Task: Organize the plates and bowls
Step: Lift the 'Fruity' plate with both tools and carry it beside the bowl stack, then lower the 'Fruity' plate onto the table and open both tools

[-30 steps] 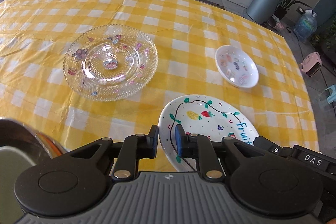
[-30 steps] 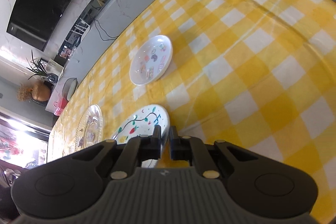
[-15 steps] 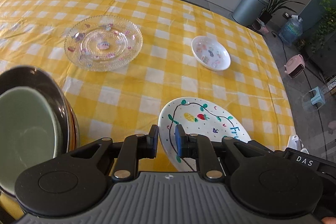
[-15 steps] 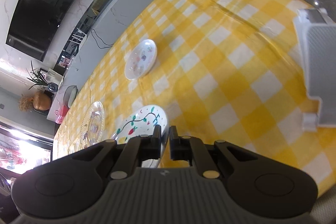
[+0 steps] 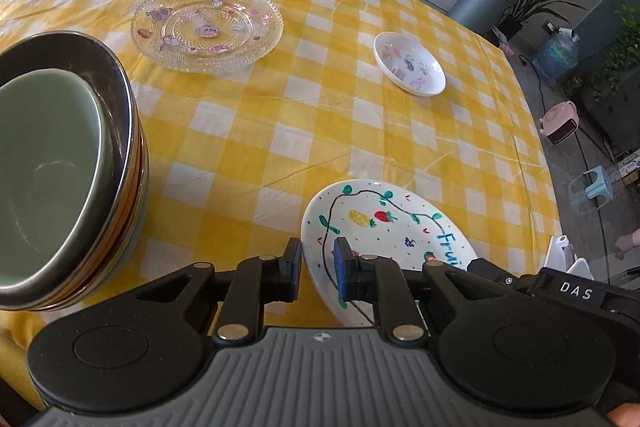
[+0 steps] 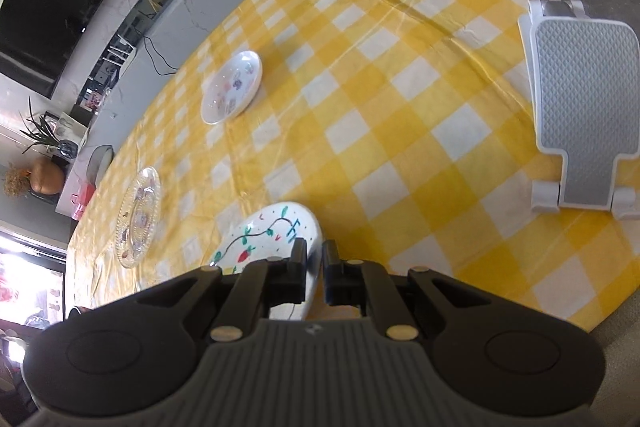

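Plates: painted plate (image 5: 394,227) clamped in both jaws — bowls (image 5: 60,163) stacked; glass plate (image 5: 208,25), small dish (image 5: 410,63) outstanding.

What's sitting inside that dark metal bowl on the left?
A pale green bowl is nested inside the metal bowl. It looks empty. Orange and pale rims show beneath the metal bowl; the rest of that stack is covered.

The fruit-painted plate (image 5: 394,227) has been carried back toward the near edge of the tabletop (image 5: 248,131). A stack of bowls (image 5: 68,171) has been brought into the left view, and a white stand (image 6: 580,99) into the right view.
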The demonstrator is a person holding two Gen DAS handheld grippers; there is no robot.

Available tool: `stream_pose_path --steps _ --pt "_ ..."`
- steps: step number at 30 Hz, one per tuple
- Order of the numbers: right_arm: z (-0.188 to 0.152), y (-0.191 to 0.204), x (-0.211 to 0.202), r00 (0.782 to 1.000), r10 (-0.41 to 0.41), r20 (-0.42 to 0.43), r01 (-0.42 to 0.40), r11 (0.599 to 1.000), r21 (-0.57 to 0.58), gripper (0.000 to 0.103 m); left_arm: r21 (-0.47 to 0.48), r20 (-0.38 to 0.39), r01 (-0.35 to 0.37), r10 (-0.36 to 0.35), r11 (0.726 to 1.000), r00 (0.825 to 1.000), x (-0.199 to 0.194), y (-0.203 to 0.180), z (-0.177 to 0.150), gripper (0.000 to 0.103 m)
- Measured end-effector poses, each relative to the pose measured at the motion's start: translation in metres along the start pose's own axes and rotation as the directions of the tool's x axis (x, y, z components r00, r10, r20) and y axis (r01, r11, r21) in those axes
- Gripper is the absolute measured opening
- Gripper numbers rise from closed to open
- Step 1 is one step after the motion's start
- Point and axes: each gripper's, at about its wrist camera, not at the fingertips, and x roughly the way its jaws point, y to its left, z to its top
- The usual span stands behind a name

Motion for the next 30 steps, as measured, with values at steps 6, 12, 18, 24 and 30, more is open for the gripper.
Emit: stream_pose_path --steps 6,12,18,24,30 --pt "-0.001 0.004 0.005 0.999 -0.040 -0.016 0.040 0.999 -0.027 0.007 -0.002 -0.007 -0.003 0.003 1.000 1.000 0.006 0.003 -0.006 0.018" --pt "0.000 0.006 0.007 0.999 -0.047 -0.023 0.046 0.998 -0.040 0.008 0.001 -0.017 0.001 -0.001 1.000 1.000 0.010 0.006 -0.007 0.018" --pt "0.001 0.010 0.014 0.997 -0.066 -0.028 0.064 0.996 -0.064 0.010 0.012 0.010 0.000 0.000 1.000 1.000 0.010 0.004 -0.001 0.018" --pt "0.002 0.010 0.017 0.997 -0.074 -0.032 0.072 0.995 -0.065 0.011 0.033 0.003 -0.010 0.010 0.999 1.000 0.015 0.003 -0.001 0.018" --pt "0.001 0.012 0.022 0.994 -0.095 -0.052 0.091 0.993 -0.071 0.015 0.061 -0.006 -0.029 0.029 0.998 1.000 0.019 0.000 -0.004 0.018"
